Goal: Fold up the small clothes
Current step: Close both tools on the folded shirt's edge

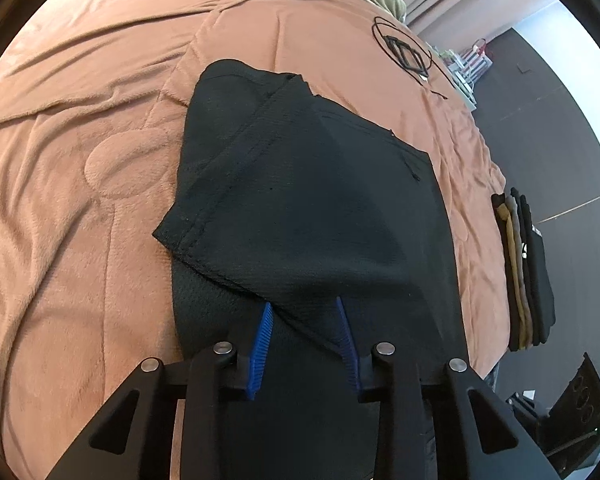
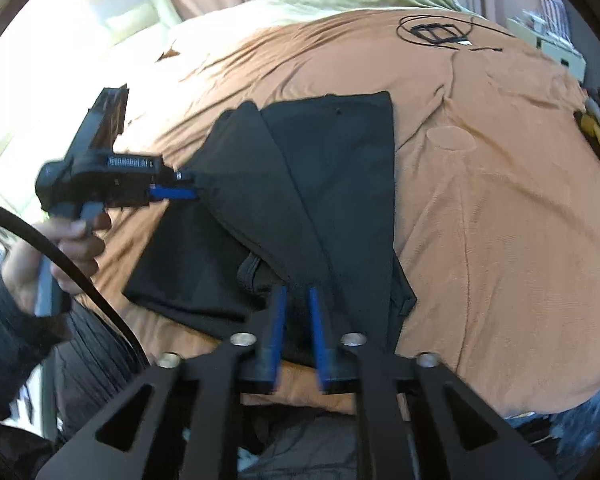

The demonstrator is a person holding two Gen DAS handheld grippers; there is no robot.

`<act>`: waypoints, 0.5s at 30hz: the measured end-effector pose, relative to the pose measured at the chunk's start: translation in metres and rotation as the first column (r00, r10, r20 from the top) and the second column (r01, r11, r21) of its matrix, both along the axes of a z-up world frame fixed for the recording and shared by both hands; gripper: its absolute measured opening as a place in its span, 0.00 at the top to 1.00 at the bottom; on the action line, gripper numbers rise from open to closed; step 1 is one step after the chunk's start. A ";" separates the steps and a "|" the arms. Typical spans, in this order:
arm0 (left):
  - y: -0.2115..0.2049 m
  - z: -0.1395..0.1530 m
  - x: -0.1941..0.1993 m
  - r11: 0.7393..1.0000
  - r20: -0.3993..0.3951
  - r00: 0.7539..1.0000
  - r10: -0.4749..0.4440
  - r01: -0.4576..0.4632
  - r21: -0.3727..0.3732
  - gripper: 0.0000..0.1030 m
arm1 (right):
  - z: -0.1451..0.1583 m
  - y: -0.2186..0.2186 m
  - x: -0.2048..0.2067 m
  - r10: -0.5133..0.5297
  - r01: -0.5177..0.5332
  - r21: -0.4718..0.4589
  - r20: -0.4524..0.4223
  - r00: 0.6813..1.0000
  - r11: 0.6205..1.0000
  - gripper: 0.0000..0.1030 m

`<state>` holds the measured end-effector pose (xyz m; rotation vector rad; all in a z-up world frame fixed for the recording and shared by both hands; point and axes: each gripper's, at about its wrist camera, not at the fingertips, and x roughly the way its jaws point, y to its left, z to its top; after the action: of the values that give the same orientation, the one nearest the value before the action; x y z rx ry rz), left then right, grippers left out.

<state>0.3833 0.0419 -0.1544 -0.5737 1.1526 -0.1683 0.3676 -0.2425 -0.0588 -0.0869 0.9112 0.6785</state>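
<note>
Both grippers hold the black mesh fabric garment: left gripper mid-left of frame, right gripper bottom centre, jaws narrow, fold running diagonally between them

Black garment on plain orange-brown blanket.

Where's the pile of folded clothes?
The pile of folded clothes sits at the right edge of the brown blanket in the left wrist view, right of the black garment being folded.
</note>
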 end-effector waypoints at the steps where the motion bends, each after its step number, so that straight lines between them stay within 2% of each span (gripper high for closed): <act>1: 0.000 0.000 0.000 1.000 0.002 1.000 -0.001 0.001 -0.004 0.67 | 0.001 0.002 0.000 0.007 -0.007 -0.009 0.011 1.000 1.000 0.60; 3: 0.002 0.000 -0.001 1.000 0.005 1.000 0.000 0.000 -0.012 0.67 | 0.003 0.006 0.000 0.017 -0.016 -0.028 0.034 0.999 0.999 0.45; 9: 0.008 -0.004 -0.004 0.999 0.008 1.000 0.014 -0.014 -0.049 0.70 | -0.003 0.026 0.005 0.061 -0.057 -0.088 0.048 0.997 0.994 0.45; 15: 0.014 -0.009 -0.010 0.996 0.022 0.999 0.026 -0.024 -0.090 0.72 | -0.018 0.056 0.011 0.106 -0.093 -0.201 0.060 0.993 0.975 0.45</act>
<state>0.3738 0.0557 -0.1635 -0.6636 1.1192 -0.2058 0.3788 -0.1868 -0.0771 -0.3335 0.9092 0.6721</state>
